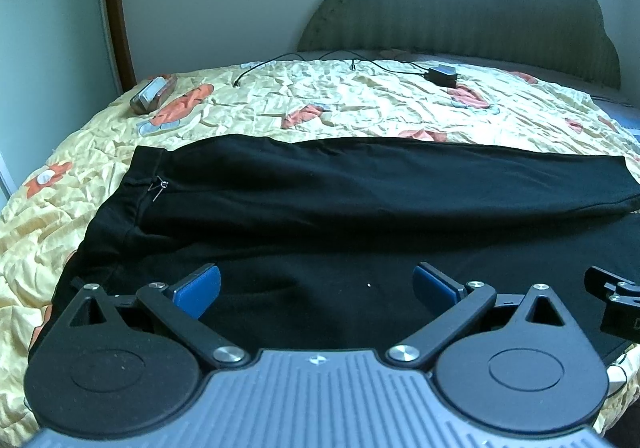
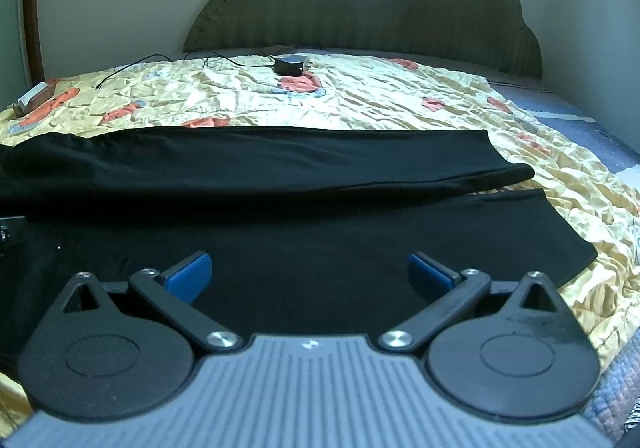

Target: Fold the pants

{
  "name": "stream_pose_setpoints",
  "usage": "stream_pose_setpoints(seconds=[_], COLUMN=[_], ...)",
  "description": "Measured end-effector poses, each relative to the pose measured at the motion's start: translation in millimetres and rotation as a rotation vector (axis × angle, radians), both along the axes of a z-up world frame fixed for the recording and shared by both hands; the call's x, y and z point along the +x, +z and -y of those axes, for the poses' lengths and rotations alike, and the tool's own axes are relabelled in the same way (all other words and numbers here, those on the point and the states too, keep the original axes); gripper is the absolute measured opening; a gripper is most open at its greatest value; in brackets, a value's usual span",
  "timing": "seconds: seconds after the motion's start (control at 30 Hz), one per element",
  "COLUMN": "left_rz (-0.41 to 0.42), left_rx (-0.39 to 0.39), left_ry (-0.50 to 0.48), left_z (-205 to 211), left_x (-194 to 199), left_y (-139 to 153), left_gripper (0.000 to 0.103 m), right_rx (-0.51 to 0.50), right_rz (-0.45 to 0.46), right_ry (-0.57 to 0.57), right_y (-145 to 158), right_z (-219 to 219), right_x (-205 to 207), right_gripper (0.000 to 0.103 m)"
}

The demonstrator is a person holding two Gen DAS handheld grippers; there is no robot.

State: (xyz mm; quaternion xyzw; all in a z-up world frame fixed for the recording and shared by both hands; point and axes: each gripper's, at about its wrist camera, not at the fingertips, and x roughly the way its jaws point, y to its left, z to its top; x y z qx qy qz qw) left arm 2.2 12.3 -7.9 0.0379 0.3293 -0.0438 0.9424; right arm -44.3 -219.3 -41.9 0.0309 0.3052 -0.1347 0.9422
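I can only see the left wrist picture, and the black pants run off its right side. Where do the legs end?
Observer: In the right wrist view, both legs of the pants end on the yellow quilt. The far cuff and the near cuff lie apart, not stacked.
Operator: I only see a bit of the other tool. Is it holding anything?
Observer: No. The right tool is open over the near leg and grips nothing.

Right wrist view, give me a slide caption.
Open right gripper over black pants spread on a floral bedspread.
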Motion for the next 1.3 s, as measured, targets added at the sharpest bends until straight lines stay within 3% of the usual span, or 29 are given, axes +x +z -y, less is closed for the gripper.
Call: stream_pose_setpoints(seconds=[0.67,0.87,1.0,1.13,1.23,1.3], left_rz=[0.002,0.049,0.101,0.115,0.091,0.059], left_rx=[0.004,0.034,0.079,0.074,0.085,0.052], left_ry=[0.022,-0.005,0.029,0.074,0.088,0.078], left_z=[-12,-28,-64,-119,-156,-180], left_x=[6,7,17,46,77,100], left_y=[-3,13,30,38,31,24], left_gripper=[0.103,0.103,0.103,0.103,0.103,0.103], right_rx=[-0.021,0.051,0.046,0.031,0.014,0.015], right_rz=[-0.006,0.015,0.072,0.060,0.024,0.012], right_ry=[0.048,0.106,0.132,0.158,0.154,0.157], right_y=[2,15,31,34,28,23], right_z=[-11,-11,-11,-11,-14,-17], right_x=[6,11,17,32,46,53], right_gripper=[0.103,0.103,0.103,0.103,0.103,0.103])
